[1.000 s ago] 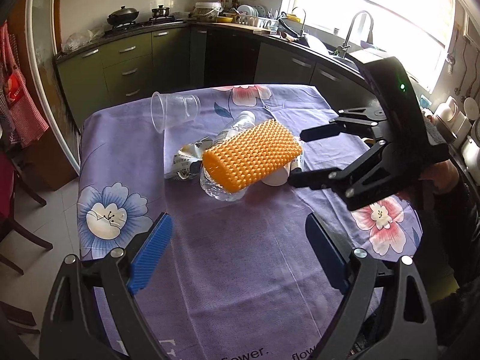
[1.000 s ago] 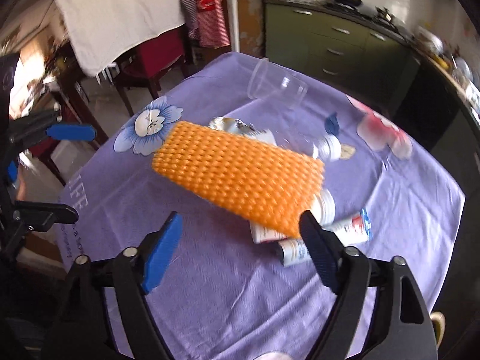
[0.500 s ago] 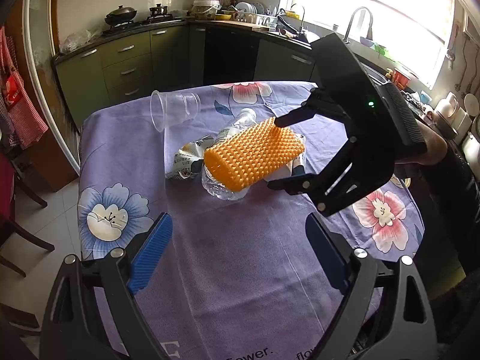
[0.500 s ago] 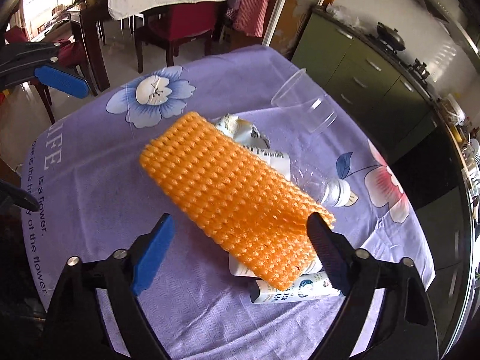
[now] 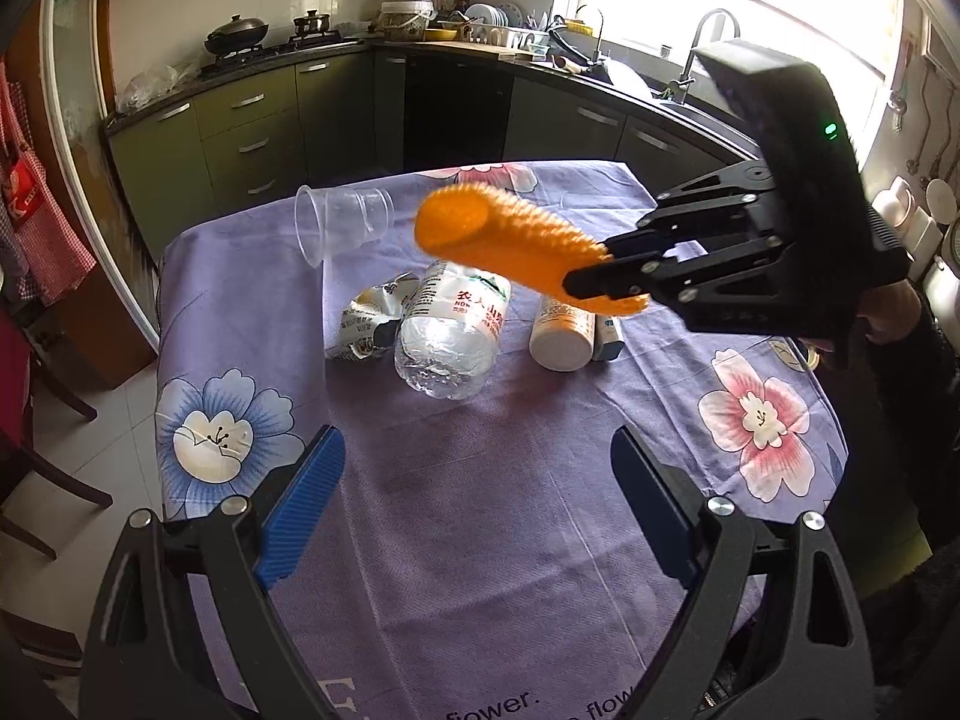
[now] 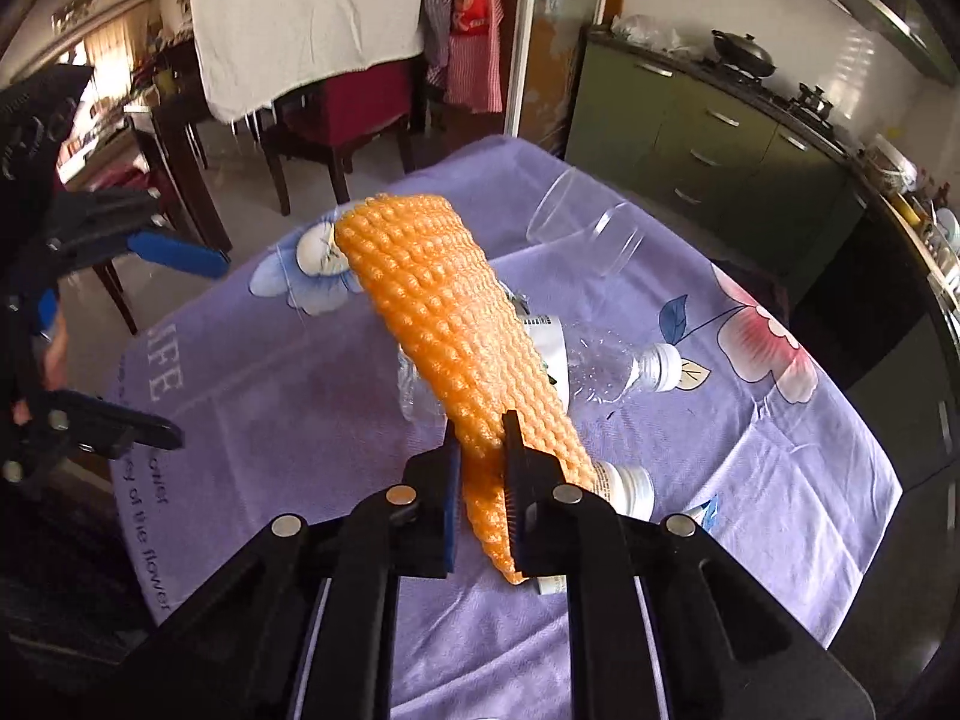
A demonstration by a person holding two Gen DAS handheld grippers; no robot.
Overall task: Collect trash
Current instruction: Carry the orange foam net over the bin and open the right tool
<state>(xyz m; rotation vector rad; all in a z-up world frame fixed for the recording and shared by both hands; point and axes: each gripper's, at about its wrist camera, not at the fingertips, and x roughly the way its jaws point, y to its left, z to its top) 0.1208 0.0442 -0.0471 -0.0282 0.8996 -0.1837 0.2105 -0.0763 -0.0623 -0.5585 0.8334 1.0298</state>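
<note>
Jaws of the right gripper (image 6: 483, 456) have just been closing, and now they pinch one end of the orange foam net (image 6: 456, 336). It points down at a slant, and the net sticks out past its tips, lifted off the tabletop (image 6: 270, 372). Jaws of the left gripper (image 5: 474, 480) are wide apart with nothing between them. It hangs low over the near side of the purple flowered cloth and points down too.

Past it lie the crushed water bottle (image 5: 450, 330), a crumpled wrapper (image 5: 366, 324) and a small white bottle (image 5: 561, 330), close together. Farther back a clear plastic cup (image 5: 342, 225) lies on its side.

A second ago the net lay flat on top of the bottles and the right jaws stood open around it. Now the net is up in the air and the bottles under it show. The left gripper has not moved.
</note>
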